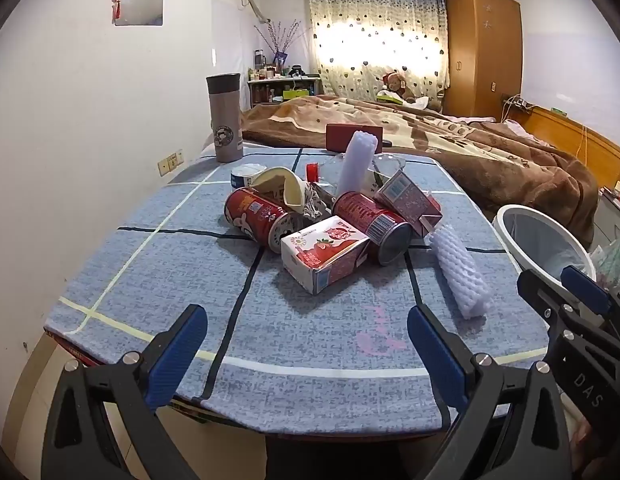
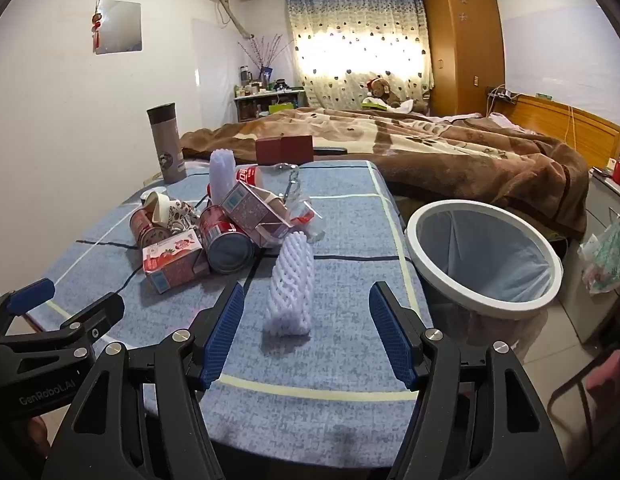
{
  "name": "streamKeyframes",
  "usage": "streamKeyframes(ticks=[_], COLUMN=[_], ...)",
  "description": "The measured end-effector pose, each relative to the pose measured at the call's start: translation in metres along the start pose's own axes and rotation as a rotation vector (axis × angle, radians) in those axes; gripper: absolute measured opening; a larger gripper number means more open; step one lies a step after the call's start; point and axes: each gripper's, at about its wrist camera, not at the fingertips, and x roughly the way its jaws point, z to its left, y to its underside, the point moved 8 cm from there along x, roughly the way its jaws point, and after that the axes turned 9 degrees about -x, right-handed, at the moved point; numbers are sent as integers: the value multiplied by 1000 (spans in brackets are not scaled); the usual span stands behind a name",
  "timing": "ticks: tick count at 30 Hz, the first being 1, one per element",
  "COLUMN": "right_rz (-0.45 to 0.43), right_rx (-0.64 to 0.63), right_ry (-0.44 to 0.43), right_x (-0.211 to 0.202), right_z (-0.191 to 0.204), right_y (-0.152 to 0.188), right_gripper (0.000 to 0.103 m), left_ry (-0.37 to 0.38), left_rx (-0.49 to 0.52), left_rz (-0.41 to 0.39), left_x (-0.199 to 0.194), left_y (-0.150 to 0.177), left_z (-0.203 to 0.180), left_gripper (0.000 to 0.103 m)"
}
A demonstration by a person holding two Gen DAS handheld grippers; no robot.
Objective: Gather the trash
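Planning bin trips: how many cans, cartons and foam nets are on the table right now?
Red cans: 2
Drink cartons: 2
White foam nets: 2
Total: 6

A grey thermos (image 1: 224, 118) stands upright at the desk's (image 1: 149, 280) far left corner, close by the white wall. Behind the desk, a dark red box (image 2: 284, 149) sits at the bed's near edge. A brown blanket (image 2: 450, 152) covers the bed, a teddy bear (image 2: 380, 90) by the heart-patterned curtain (image 2: 358, 44). A wooden wardrobe (image 2: 464, 44) fills the far right corner.
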Motion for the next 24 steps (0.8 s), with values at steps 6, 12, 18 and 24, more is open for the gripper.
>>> streamKeyframes(ticks=[6, 12, 18, 24], right_rz=[3, -5, -11, -10], right_rx=[4, 7, 9, 11], right_ry=[-1, -1, 2, 1], right_x=[1, -3, -3, -3], right_z=[0, -4, -3, -4], right_y=[-1, -3, -2, -1], right_gripper=[67, 67, 67, 67], left_ry=[-7, -8, -10, -11], left_rx=[-1, -4, -1, -6], left_rz=[-1, -8, -9, -9], left_x=[2, -2, -4, -5], left_y=[-1, -1, -1, -1], left_z=[-3, 1, 0, -1], left_gripper=[102, 102, 102, 102])
